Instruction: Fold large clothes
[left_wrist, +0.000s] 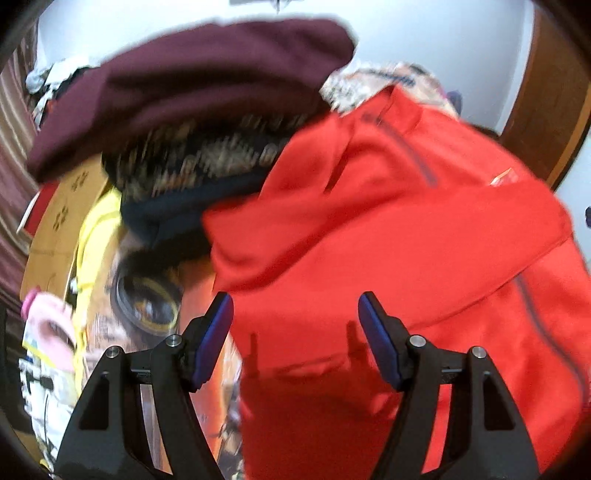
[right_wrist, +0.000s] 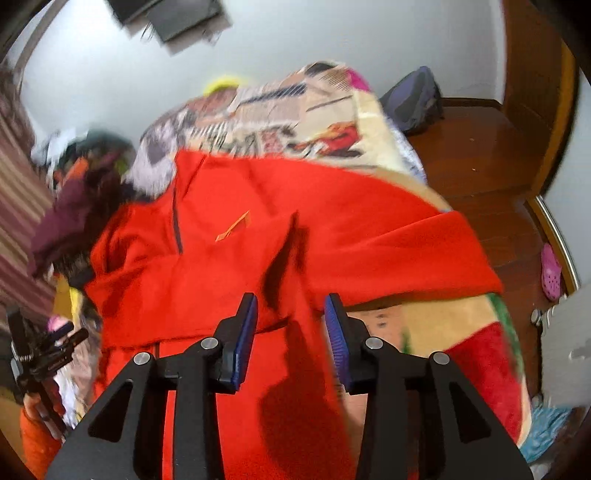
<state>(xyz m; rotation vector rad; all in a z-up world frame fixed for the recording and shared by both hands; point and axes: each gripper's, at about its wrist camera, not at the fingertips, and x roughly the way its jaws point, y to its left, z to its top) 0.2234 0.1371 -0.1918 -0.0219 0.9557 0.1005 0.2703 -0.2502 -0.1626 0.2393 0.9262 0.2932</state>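
Left wrist view: the left claw (left_wrist: 295, 314) is seen nearest the lens, jaws spread wide, nothing gripped; blue pads (left_wrist: 212, 341) hang clear above the red jacket (left_wrist: 388, 240). The jacket is spread over the right and centre of the view, grey zipper (left_wrist: 413, 153) and small orange logo (left_wrist: 504, 177) visible. A maroon garment (left_wrist: 207, 85) is piled at upper left over a dark patterned garment (left_wrist: 199, 162), both touching the jacket's left edge. A cardboard box (left_wrist: 62, 221) and yellow fabric (left_wrist: 98, 236) are seen at far left. Picture blurred.

Right wrist view: the right claw (right_wrist: 291, 306) is seen nearest, jaws partly open, no cloth pinched; a raised fold of the jacket (right_wrist: 295, 236) sits just ahead of the pads. The jacket is laid on a cartoon-print blanket (right_wrist: 295, 118) on the bed. The left claw (right_wrist: 64, 341) is seen at far left, held by a hand (right_wrist: 37, 406) in an orange sleeve. A wooden floor (right_wrist: 476, 155), a dark backpack (right_wrist: 413, 99) and a pink clog (right_wrist: 550, 277) are seen at right.
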